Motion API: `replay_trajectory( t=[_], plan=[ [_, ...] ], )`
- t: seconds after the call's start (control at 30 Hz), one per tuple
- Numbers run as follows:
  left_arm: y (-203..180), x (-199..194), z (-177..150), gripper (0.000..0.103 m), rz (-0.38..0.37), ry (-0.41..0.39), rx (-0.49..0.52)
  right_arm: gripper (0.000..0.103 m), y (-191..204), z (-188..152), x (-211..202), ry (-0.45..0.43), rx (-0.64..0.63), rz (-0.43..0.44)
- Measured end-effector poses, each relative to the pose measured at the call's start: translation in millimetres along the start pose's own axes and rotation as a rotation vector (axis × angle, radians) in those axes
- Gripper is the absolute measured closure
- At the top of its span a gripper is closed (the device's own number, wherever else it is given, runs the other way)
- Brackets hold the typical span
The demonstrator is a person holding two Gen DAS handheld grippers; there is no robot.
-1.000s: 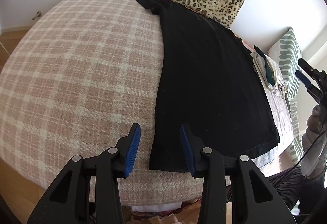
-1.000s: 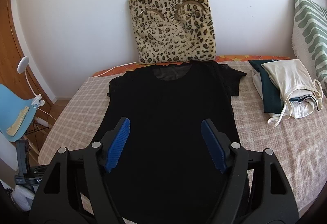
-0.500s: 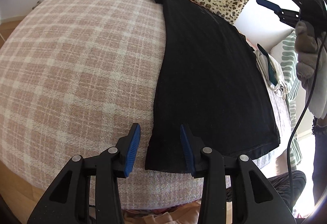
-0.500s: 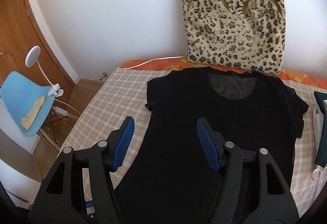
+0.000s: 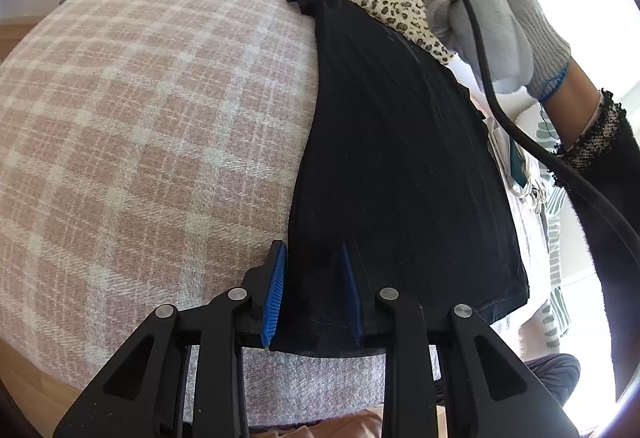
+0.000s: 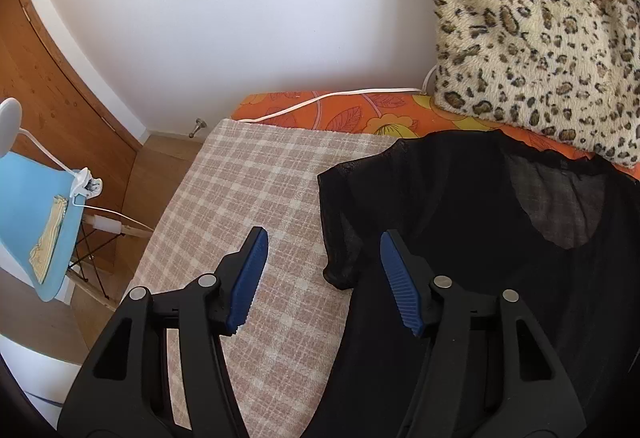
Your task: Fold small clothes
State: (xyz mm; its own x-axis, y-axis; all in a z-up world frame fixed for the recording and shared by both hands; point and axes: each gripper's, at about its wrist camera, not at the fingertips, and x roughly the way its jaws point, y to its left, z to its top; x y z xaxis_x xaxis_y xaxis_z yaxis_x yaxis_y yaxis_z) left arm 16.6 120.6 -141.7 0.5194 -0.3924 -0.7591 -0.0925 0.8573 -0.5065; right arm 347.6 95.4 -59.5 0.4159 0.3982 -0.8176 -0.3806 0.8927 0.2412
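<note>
leopard cushion (image 6: 536,38) behind black tee (image 5: 400,158) (chair (image 6: 36,214) nearby)

No readable text, label, brand, number or sign anywhere in either view. Only a faint, dim print on the chest of the black shirt (image 5: 400,142), too dark and too slanted to make out. Nothing legible on the checked blanket (image 5: 160,118), the leopard cushion (image 6: 532,30), the orange flowered sheet (image 6: 360,114) or the blue chair (image 6: 44,214).
</note>
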Motion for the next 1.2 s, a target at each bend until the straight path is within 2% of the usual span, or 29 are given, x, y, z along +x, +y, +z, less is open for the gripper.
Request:
replay_trajectory(
  t=[0.2,0.37,0.57,0.67,0.7,0.77,0.83,1.0,1.2],
  plan=[
    [-6,4,-1,0.083,0.008,-0.009,0.062,0.045,17,17,58,0.031,-0.057,-0.076],
    [-1,7,1,0.093,-0.016,-0.004,0.025,0.053,18,25,100,0.058,-0.064,-0.096],
    [-1,11,6,0.094,-0.038,0.012,0.014,0.054,15,28,129,0.065,-0.090,-0.139],
    [-4,12,8,0.094,-0.023,0.010,0.038,0.054,10,28,138,0.081,-0.091,-0.154],
    [-6,11,7,0.094,-0.021,0.010,0.044,0.059,9,29,141,0.080,-0.094,-0.167],
    [-5,10,9,0.094,-0.026,0.013,0.044,0.071,9,30,142,0.069,-0.112,-0.198],
    [-5,10,10,0.095,-0.026,0.015,0.048,0.095,5,32,141,0.072,-0.122,-0.227],
    [-10,8,7,0.098,-0.039,0.015,0.049,0.099,-15,40,125,0.035,-0.077,-0.225],
    [-19,2,6,0.101,-0.056,-0.007,0.103,0.099,-41,55,88,-0.039,-0.032,-0.220]
  ],
)
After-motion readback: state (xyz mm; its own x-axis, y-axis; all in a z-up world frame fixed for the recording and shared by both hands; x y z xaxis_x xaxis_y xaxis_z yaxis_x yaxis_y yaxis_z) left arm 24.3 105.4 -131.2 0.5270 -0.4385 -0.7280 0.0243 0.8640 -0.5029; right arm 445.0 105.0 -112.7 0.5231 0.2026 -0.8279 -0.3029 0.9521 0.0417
